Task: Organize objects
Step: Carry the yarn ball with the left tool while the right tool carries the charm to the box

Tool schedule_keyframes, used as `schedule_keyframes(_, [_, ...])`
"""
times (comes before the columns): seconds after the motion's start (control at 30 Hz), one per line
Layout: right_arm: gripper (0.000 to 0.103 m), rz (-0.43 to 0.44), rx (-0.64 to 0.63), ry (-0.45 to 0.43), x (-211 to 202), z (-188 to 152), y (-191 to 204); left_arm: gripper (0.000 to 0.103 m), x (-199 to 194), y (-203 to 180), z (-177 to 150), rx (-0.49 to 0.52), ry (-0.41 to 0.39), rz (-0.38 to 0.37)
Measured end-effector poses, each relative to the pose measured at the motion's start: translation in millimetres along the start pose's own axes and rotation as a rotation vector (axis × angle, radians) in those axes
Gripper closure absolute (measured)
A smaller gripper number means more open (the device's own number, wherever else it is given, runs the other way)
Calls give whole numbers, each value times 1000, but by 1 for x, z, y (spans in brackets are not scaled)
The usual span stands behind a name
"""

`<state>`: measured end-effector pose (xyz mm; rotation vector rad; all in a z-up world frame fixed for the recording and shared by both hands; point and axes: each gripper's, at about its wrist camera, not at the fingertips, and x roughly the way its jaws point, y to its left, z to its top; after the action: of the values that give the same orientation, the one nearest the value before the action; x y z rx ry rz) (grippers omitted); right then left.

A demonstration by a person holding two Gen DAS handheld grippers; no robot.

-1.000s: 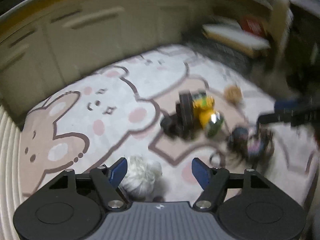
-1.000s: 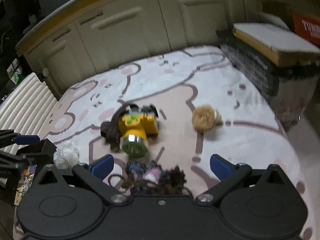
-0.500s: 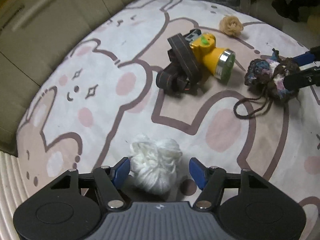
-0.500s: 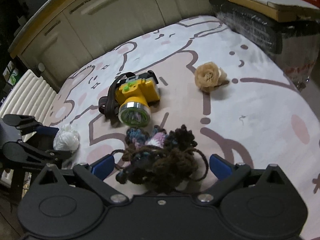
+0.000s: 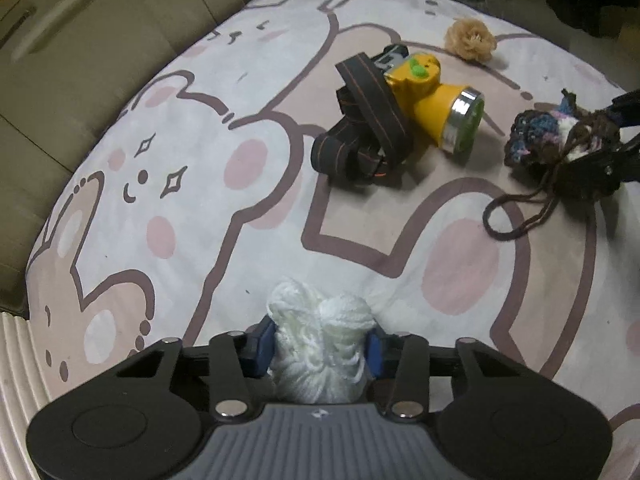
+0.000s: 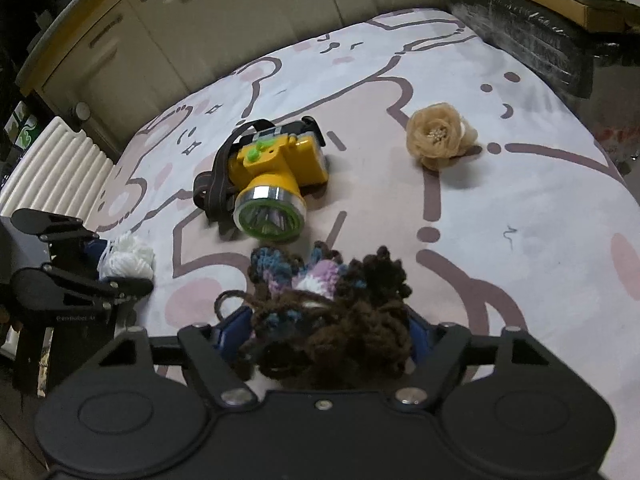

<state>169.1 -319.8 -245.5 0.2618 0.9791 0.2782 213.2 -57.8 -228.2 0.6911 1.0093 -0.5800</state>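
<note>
My left gripper [image 5: 320, 346] is shut on a white yarn ball [image 5: 320, 344] that rests on the bunny-print mat [image 5: 180, 184]. The yarn ball also shows in the right wrist view [image 6: 128, 258], held by the left gripper [image 6: 120, 268]. My right gripper [image 6: 316, 336] is shut on a brown, blue and purple yarn bundle [image 6: 328, 312]; the bundle also shows in the left wrist view [image 5: 556, 144]. A yellow headlamp [image 5: 424, 100] with a dark strap lies mid-mat, also in the right wrist view [image 6: 272, 176]. A beige fabric flower [image 6: 438, 138] lies beyond it, also in the left wrist view [image 5: 470, 38].
Beige cabinets [image 6: 168, 28] stand behind the mat. A white ribbed radiator-like panel [image 6: 52, 172] is at the left. A black wrapped block [image 6: 528, 40] with a flat box on top stands at the back right.
Both grippers have closed: the left on the white yarn ball, the right on the dark yarn bundle. Both had moved down toward the mat before that.
</note>
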Motion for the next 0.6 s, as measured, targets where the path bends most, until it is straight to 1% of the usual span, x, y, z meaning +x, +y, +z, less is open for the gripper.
schedule_keyframes(0.07, [37, 2, 4, 3, -2, 0, -1, 60, -4, -2, -2, -37, -15, -21])
schedule_keyframes(0.2, [43, 2, 11, -6, -9, 0, 0, 60, -15, -10, -7, -91, -49, -24])
schedule_keyframes(0.37, [45, 15, 2, -43, -28, 0, 4, 60, -37, -15, -15, -188, -93, -31])
schedule_keyframes(0.6, [45, 31, -14, -109, -68, 6, 13, 60, -84, -14, -23, -384, -132, -27])
